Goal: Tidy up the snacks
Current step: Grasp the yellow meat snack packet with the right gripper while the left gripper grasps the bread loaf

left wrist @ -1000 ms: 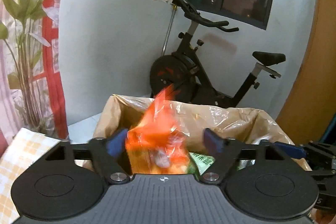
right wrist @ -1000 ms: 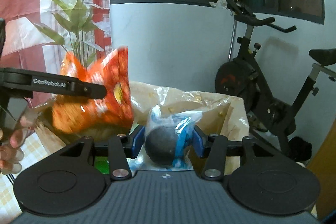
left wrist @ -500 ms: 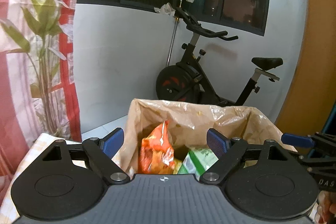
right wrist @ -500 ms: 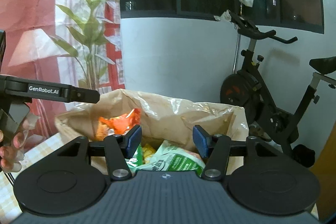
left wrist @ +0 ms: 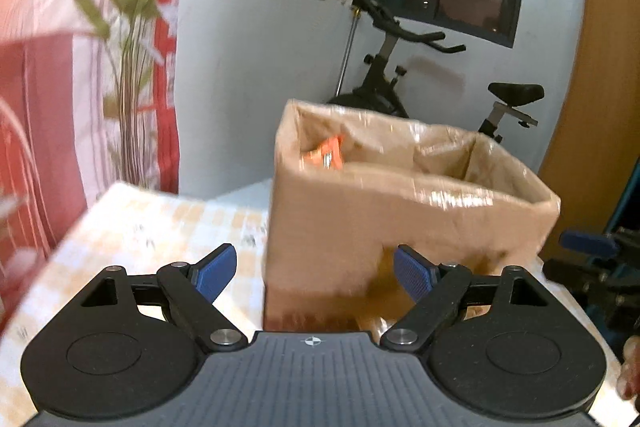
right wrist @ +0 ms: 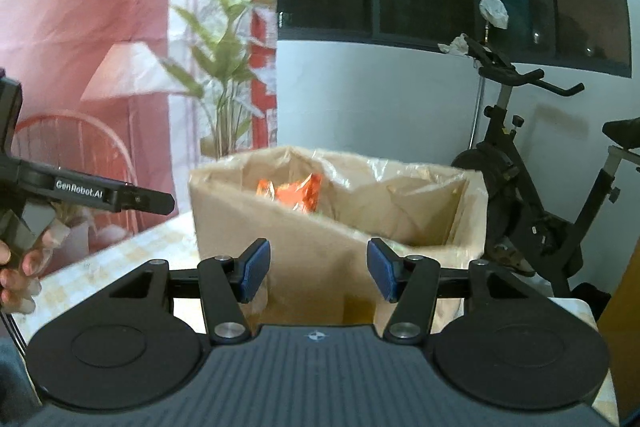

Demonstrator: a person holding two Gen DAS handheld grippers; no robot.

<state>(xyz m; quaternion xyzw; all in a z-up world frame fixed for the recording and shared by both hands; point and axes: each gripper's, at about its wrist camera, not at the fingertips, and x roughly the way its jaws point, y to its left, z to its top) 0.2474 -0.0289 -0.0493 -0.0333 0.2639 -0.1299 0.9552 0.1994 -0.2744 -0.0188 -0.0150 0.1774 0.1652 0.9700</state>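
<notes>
A brown cardboard box (left wrist: 400, 211) with a plastic liner stands on the table; it also shows in the right wrist view (right wrist: 320, 239). An orange snack bag (left wrist: 326, 155) pokes up inside it at the left and shows in the right wrist view (right wrist: 294, 193) too. My left gripper (left wrist: 316, 277) is open and empty, in front of the box. My right gripper (right wrist: 318, 269) is open and empty, also in front of the box. The other snacks in the box are hidden by its wall.
The table has a yellow checked cloth (left wrist: 152, 223). An exercise bike (right wrist: 532, 187) stands behind the box by a white wall. A plant (right wrist: 224, 75) and a red curtain are at the left. The left gripper's side (right wrist: 100, 193) shows at the left of the right wrist view.
Both grippers let go of their snack bags into the box and have pulled back and down; the box now stands farther off and its outer wall shows.
</notes>
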